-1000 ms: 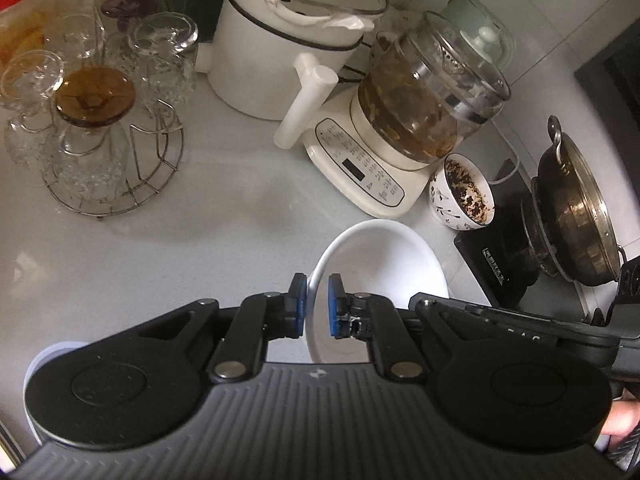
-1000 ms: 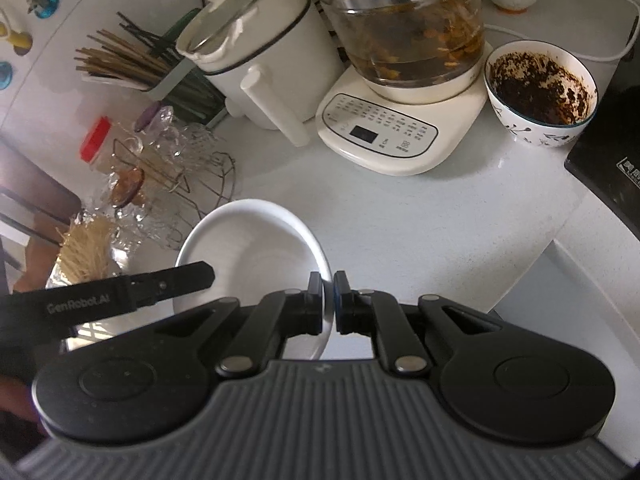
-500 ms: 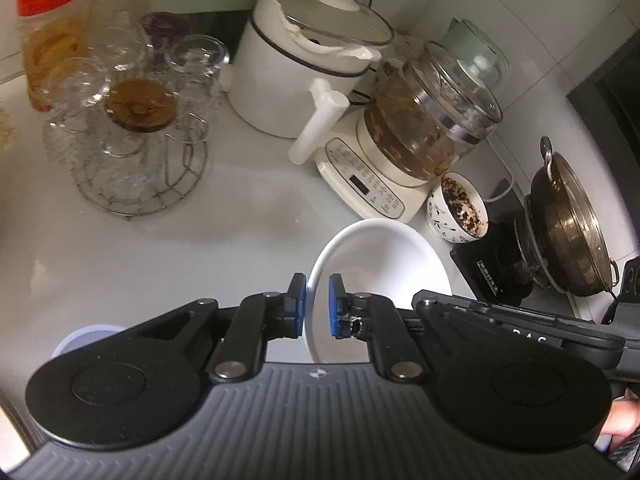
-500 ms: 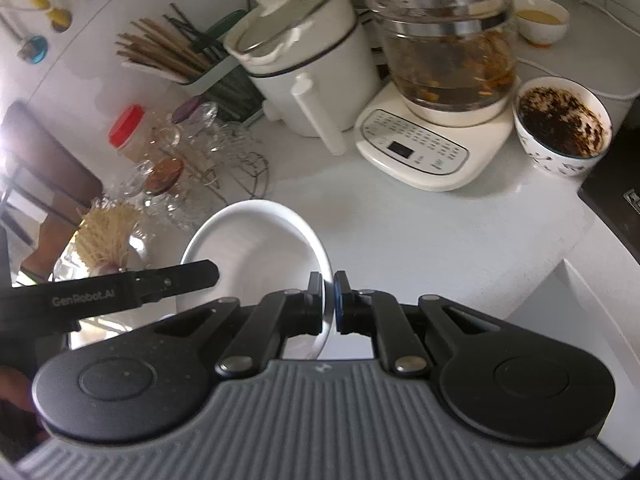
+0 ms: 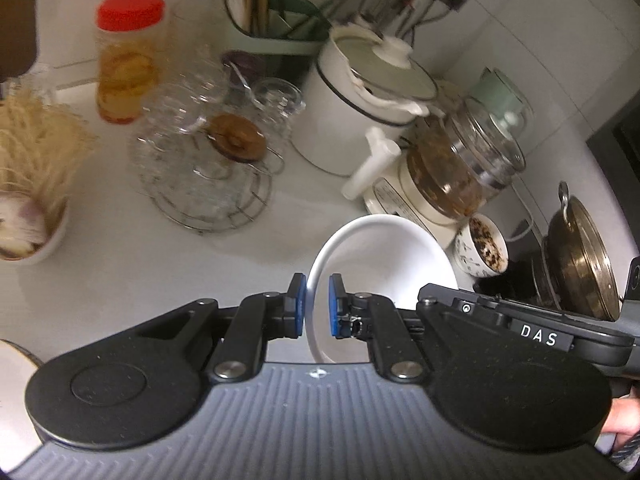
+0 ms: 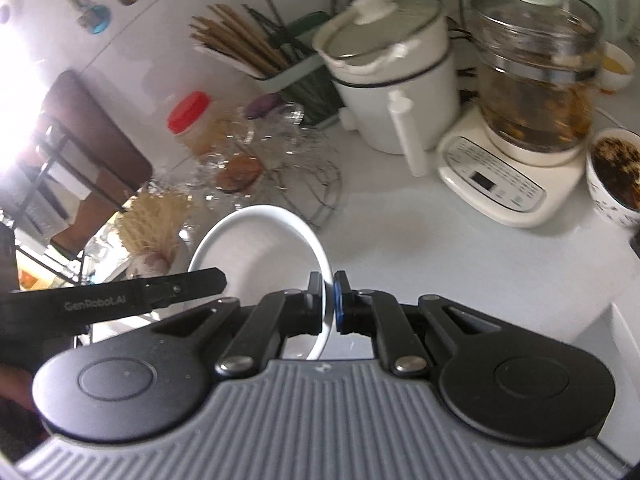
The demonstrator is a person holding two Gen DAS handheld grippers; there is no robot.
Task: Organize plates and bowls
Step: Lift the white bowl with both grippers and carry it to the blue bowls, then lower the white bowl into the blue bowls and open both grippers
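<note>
The white countertop [image 5: 120,280] is shown bearing all other items, with the white plate [image 5: 384,256] taken as the landmark. Beyond the plate a white electric pot [image 5: 360,112] with its lid on is seen, and just beside that pot a glass kettle [image 5: 464,160] on a cream base. A wire rack of upturned glasses [image 5: 208,160] is placed beyond the plate on the side opposite the kettle, with a red-capped jar [image 5: 128,60] farther back. A patterned bowl [image 5: 484,246] holding dark residue is seen just beside the plate, below the kettle. The plate itself is held above the countertop, tilted. Its rim is pinched on one side between the blue pads of the left gripper [image 5: 318,306], and on the opposite side by the right gripper [image 6: 328,300], whose fingers are pressed together on the rim [image 6: 324,264]. Whether the plate touches the countertop cannot be told
</note>
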